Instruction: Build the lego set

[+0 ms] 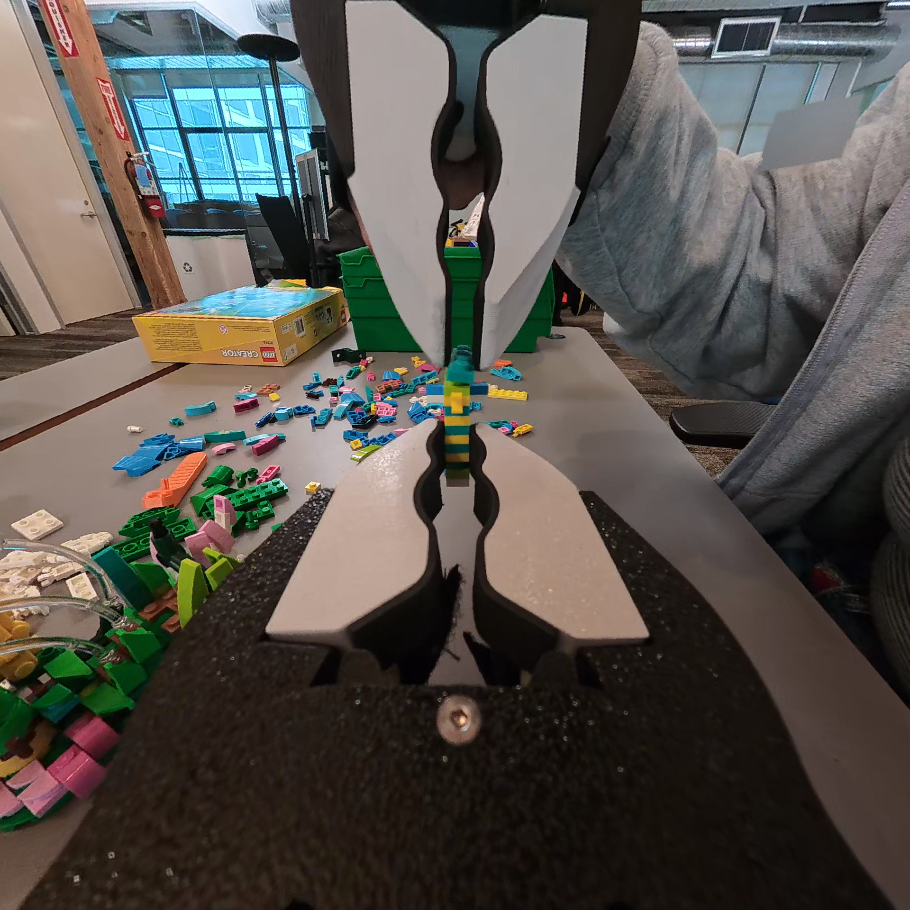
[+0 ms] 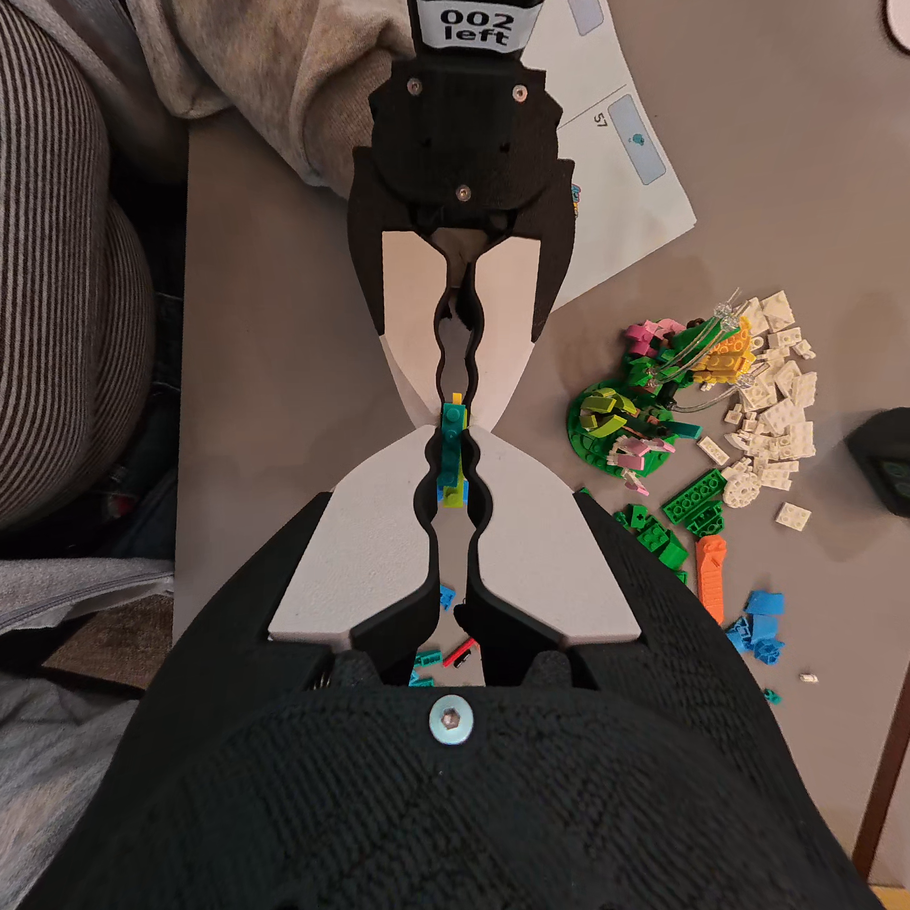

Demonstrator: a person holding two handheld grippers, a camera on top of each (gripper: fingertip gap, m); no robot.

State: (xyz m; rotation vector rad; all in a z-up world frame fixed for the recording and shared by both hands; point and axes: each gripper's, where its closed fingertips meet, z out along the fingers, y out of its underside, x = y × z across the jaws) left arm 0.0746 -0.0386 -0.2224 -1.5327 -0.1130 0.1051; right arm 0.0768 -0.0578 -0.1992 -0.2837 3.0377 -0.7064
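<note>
Left tongs [image 1: 458, 443] reach in level above the grey counter [image 1: 615, 443], pinched on the lower end of a small striped brick stack [image 1: 457, 428], banded teal, yellow and green, with a yellow stud piece on its front. Stack held in the air, clear of the counter, between both tools.

Right tongs [image 2: 450, 443] come from the opposite side, tip to tip with the left; closed on the teal top end of the same stack. In the right wrist view the teal plate sits in the narrow slot between the pads, lime and blue bits showing behind it.

On the counter beyond: scatter of loose blue, teal and pink pieces [image 1: 364, 399]. To the left, an orange brick separator [image 1: 177, 480], green plates [image 1: 251, 497], white pieces [image 2: 773, 423]. Partly built green round base with pink and lime parts [image 2: 620, 433], just beside the white pile.

Yellow set box [image 1: 236, 325] lies flat farther back; green stacked bins [image 1: 379, 305] beside it. Instruction booklet [image 2: 625, 197] open near the person's grey sleeve [image 1: 714, 246].
</note>
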